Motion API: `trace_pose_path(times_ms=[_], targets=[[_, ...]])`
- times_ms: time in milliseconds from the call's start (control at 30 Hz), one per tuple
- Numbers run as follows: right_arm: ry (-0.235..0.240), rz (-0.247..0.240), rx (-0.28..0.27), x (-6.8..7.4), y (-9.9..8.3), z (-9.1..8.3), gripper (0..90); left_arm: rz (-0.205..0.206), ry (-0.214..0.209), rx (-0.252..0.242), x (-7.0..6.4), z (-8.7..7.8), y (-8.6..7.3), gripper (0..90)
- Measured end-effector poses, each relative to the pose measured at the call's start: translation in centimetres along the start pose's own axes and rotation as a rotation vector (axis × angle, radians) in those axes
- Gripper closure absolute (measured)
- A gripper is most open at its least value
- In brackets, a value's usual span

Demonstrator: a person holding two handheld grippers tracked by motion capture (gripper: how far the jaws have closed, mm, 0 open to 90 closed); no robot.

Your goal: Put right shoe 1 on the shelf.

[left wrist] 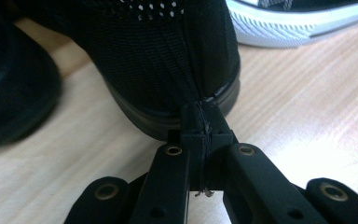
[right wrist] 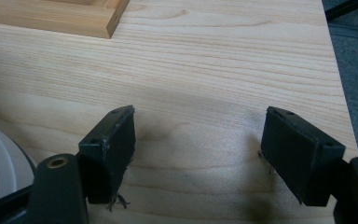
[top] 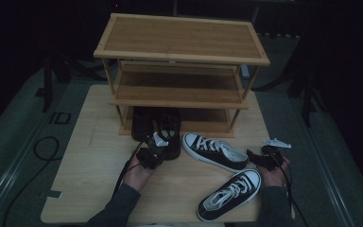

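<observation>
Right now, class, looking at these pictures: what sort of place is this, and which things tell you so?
Probably a staged recording workspace, not a home: a wooden table with a shoe rack stands amid dark surroundings, cables trail on the grey floor, and the left hand-held gripper is shut on a black shoe.

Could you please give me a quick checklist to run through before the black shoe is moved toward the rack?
1. Left claw closed on the black shoe at its heel: ok.
2. Grip depth: only the heel edge is pinched, may slip: not ok.
3. Right claw open and holding nothing: ok.
4. Bottom shelf of the wooden shoe rack free: cannot tell, a second dark shoe sits there.
5. Two sneakers lie apart from the held shoe: ok.
</observation>
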State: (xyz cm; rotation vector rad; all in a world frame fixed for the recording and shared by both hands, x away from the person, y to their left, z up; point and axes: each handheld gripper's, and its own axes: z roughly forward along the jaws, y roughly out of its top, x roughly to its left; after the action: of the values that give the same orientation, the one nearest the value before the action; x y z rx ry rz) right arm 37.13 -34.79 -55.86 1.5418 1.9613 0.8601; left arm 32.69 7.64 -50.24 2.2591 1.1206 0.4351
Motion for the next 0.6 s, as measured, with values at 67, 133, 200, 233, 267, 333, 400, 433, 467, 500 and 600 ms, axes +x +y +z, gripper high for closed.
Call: trace_pose_path(times_ms=[67,133,200,233,267,333,400,433,467,500,600], targets=[[0.000,0.000,0.000,0.0,0.0,0.0,25.9,0.007,0.001,0.008,-0.2,0.0,0.0,88.9],[0.000,0.000,0.000,0.0,0.0,0.0,25.9,0.010,-0.031,0.018,-0.5,0.2,-0.1,89.0],[0.000,0.000,0.001,0.0,0.0,0.0,25.9,0.028,-0.053,0.032,-1.1,0.5,-0.2,89.0],[0.000,0.000,0.001,0.0,0.0,0.0,25.9,0.038,-0.057,0.044,-1.4,0.7,-0.3,89.0],[0.000,-0.001,0.001,0.0,0.0,0.0,25.9,0.044,-0.059,0.055,-1.6,1.0,-0.3,89.0],[0.000,0.000,0.001,0.0,0.0,0.0,25.9,0.056,-0.065,0.079,-1.8,1.6,-0.3,89.0],[0.000,0.000,0.000,0.0,0.0,0.0,25.9,0.065,-0.062,0.100,-2.0,2.2,-0.5,89.0],[0.000,0.000,0.000,0.0,0.0,0.0,25.9,0.072,-0.053,0.109,-2.1,2.4,-0.5,89.0],[0.000,0.000,0.000,0.0,0.0,0.0,25.9,0.070,-0.043,0.113,-2.1,2.7,-0.5,89.0],[0.000,0.000,0.000,0.0,0.0,0.0,25.9,0.063,-0.043,0.113,-1.9,2.8,-0.5,89.0],[0.000,0.000,0.000,0.0,0.0,0.0,25.9,0.057,-0.040,0.101,-1.7,2.8,-0.3,89.3]])
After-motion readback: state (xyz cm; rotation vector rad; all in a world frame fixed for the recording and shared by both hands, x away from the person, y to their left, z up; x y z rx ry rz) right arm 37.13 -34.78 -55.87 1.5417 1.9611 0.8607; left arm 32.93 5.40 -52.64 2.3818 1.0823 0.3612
